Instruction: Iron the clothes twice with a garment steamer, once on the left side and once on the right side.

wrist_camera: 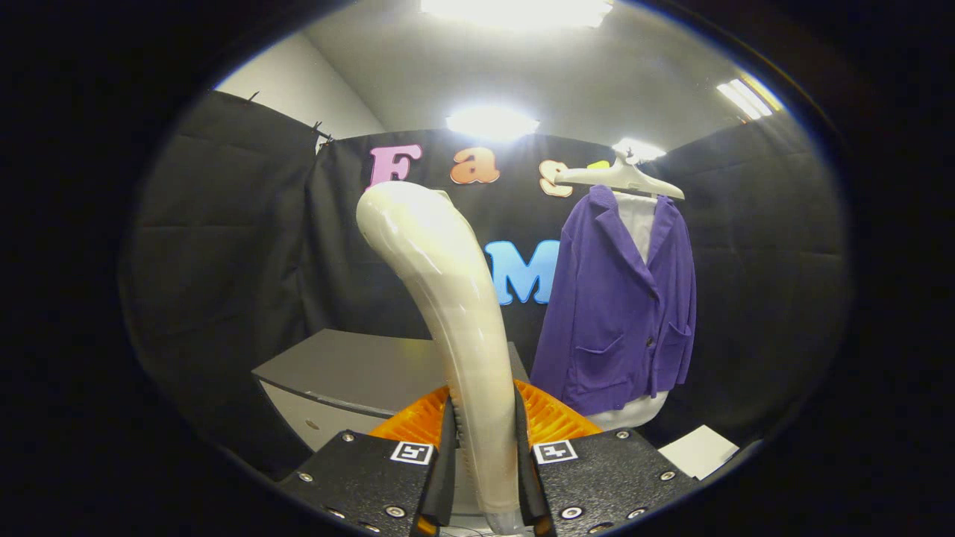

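Pinching the handle of the garment steamer [440, 298] from both sides, the gripper [485, 477] holds it upright between its two fingers, which press against the lower part of the handle. The steamer rises straight up from the fingers and curves over to the left at its head. Just behind the fingers, at the base of the handle, sits an orange ribbed part [552, 418]. Beyond the gripper and off to its right, well apart from the steamer, a purple jacket [619, 313] hangs over a white garment [638, 220] on a white hanger [619, 177] in front of the black booth wall. Ahead and slightly left of the fingers stands a grey surface [351, 365]. A white sheet [697, 451] lies low down to the right, below the jacket.
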`<state>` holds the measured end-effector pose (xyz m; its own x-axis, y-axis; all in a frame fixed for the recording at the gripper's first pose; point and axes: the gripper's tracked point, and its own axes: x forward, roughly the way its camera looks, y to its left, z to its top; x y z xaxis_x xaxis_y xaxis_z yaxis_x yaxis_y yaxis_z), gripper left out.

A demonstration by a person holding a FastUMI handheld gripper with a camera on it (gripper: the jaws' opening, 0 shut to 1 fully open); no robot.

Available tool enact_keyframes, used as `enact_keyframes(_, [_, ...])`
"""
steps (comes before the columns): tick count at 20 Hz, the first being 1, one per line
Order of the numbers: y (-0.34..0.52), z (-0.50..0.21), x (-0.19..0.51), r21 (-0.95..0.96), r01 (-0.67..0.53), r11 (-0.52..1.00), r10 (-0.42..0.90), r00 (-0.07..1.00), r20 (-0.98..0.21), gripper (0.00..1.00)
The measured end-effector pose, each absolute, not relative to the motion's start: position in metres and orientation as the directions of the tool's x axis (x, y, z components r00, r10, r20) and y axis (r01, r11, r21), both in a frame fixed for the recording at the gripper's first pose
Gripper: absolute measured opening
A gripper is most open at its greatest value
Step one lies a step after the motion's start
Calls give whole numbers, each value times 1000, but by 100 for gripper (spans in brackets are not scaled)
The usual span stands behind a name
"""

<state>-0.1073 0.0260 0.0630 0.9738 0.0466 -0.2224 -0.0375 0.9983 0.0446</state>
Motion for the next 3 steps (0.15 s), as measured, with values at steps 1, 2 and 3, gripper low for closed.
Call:
enact_keyframes(1, [30,64,-109,57,-52,997,63,975,-215,34])
enact_keyframes(2, [33,64,-110,65,-63,996,75,975,-208,34])
enact_keyframes(3, [36,63,-110,77,-74,994,88,975,-204,34])
